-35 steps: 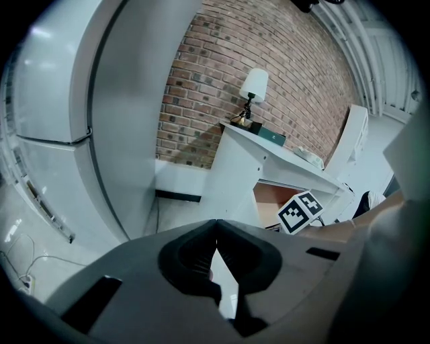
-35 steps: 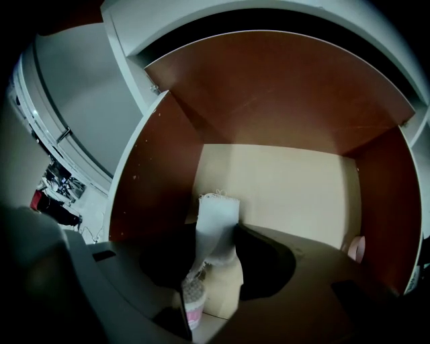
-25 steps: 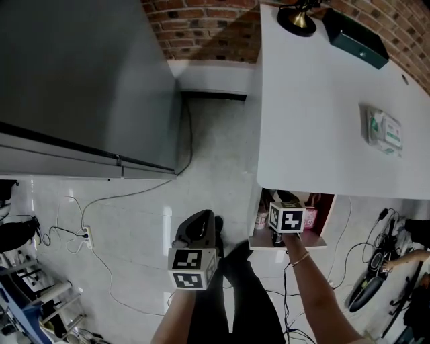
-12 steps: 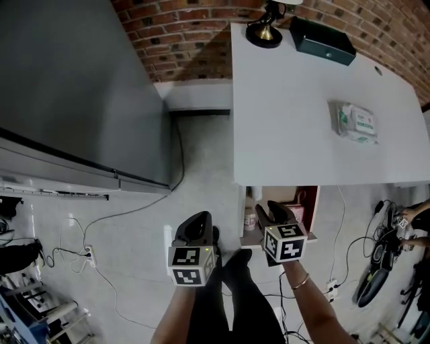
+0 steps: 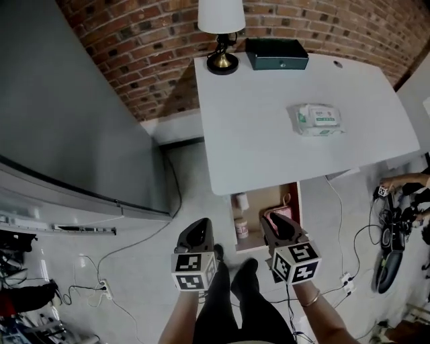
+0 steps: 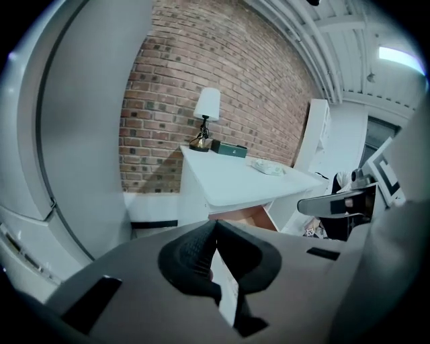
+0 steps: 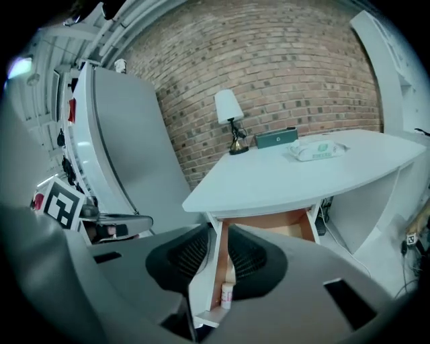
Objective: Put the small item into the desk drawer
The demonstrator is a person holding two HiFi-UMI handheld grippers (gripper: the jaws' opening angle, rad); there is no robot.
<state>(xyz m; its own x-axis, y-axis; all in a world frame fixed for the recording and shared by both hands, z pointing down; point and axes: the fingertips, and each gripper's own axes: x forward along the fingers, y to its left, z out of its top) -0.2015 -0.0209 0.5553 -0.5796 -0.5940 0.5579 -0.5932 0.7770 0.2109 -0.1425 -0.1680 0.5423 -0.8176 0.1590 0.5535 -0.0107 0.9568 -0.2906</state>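
Counts: 2 grippers, 1 desk, 1 drawer, 3 things on the desktop.

- Left gripper (image 5: 196, 232): ribbed black pads closed tip to tip, nothing in them. Held low over the floor, left of the drawer.
- Right gripper (image 5: 279, 225): jaws closing with a gap between the pads and nothing in it. Its own view only shows the drawer's side edge through the gap. It sits just in front of the drawer, clear of the contents.
- Each gripper carries 1 cube with square black-and-white markers.
- Desk (image 5: 269, 134): white, smooth top with rounded corners, set against a red brick wall.
- Drawer (image 5: 259, 201): pulled out under the desk's front edge. White frame, brown wood-look inside.
- In the drawer: 1 small white bottle (image 5: 241, 229) with a pink label, upright in the front left corner. 1 pink item (image 5: 278, 216) lies to the right, partly hidden by the right gripper. Can't tell which of them is the task's small item.
- On the desktop, all well apart: 1 lamp (image 5: 221, 17) with a white shade and brass base, 1 dark green flat box (image 5: 277, 54), and 1 soft white-green wipes pack (image 5: 319, 119).
- To the left is a large grey cabinet (image 5: 67, 121) with smooth faces.
- Floor is pale and glossy, with several thin cables.
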